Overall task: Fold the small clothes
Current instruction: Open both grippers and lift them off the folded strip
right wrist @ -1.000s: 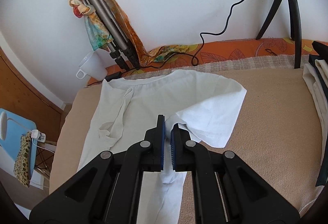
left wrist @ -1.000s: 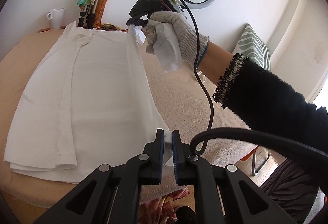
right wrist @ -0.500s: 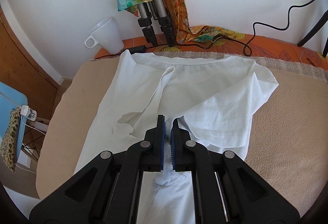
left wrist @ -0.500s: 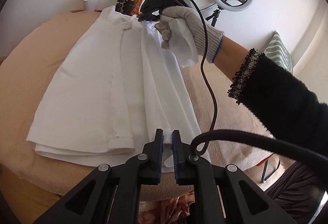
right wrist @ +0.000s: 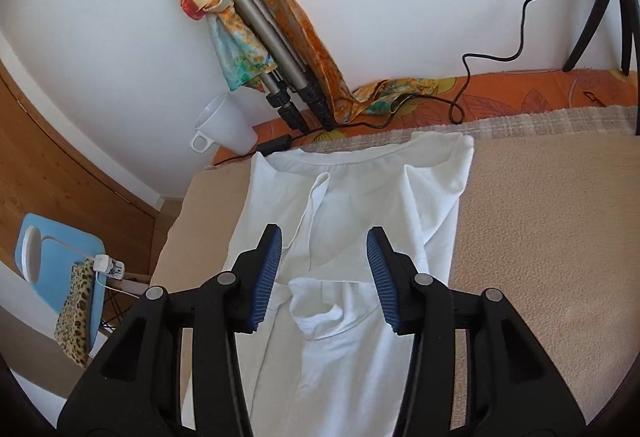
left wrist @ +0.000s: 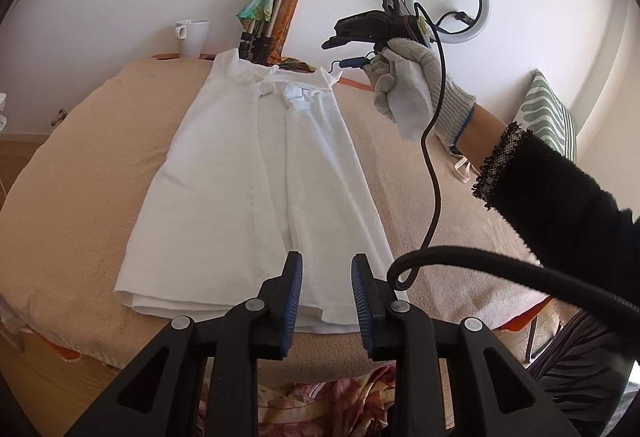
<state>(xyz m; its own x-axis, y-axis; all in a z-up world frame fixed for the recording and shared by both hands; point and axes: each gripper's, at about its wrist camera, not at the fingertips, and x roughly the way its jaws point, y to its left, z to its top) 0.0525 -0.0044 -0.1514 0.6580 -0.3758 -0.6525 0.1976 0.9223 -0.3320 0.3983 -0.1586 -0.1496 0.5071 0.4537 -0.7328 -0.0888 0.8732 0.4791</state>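
Observation:
A white T-shirt (left wrist: 256, 197) lies flat on the beige padded table (left wrist: 80, 197), both long sides folded in toward its middle. My left gripper (left wrist: 326, 265) hovers over the hem, jaws opening, nothing pinched between them. In the left wrist view a gloved hand (left wrist: 416, 93) holds my right gripper (left wrist: 344, 53) above the collar end. In the right wrist view the right gripper (right wrist: 324, 237) is over the T-shirt (right wrist: 352, 357) near the folded sleeve (right wrist: 436, 197), jaws opening, and the cloth lies below them, free.
A white mug (left wrist: 192, 37) and a folded tripod with a colourful scarf (left wrist: 268, 9) stand at the far table edge. A ring light (left wrist: 446, 1) and a striped cushion (left wrist: 548, 113) are at the right. A black cable (left wrist: 432, 157) hangs near my left gripper.
Both grippers have let go of the shirt's right side, which now lies folded over the middle. The jaws of both have parted. The right gripper has lifted off the collar end.

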